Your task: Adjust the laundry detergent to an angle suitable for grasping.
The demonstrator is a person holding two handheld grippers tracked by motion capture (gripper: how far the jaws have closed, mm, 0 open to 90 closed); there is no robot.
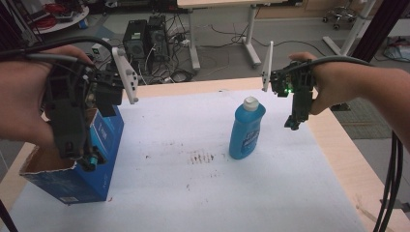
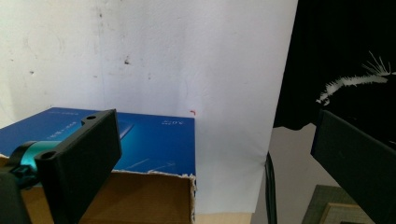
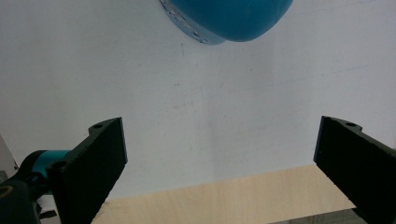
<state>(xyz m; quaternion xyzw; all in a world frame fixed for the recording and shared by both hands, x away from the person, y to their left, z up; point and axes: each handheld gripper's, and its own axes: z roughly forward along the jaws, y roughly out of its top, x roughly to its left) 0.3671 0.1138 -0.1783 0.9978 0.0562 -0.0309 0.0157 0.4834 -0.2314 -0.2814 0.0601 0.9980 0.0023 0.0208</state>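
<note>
A blue bottle [image 1: 246, 129] with a white cap stands upright near the middle of the white sheet [image 1: 193, 193]; its blue base [image 3: 229, 18] shows at the top of the right gripper view. An open blue cardboard box [image 1: 72, 174] sits at the left edge of the table, and its blue side and brown inside [image 2: 140, 149] appear in the left gripper view. My left gripper [image 1: 89, 162] hangs over the box, pointing down, jaws wide apart and empty [image 2: 215, 154]. To the right of the bottle my right gripper [image 1: 294, 123] hovers above the sheet, open and empty [image 3: 219, 163].
The wooden table edge [image 1: 348, 159] runs along the right side of the sheet. Cables [image 1: 394, 183] hang at the right. Beyond the table are computer towers [image 1: 145, 41] and desk legs [image 1: 251, 34] on the floor. A dark garment [image 2: 341, 60] shows in the left gripper view.
</note>
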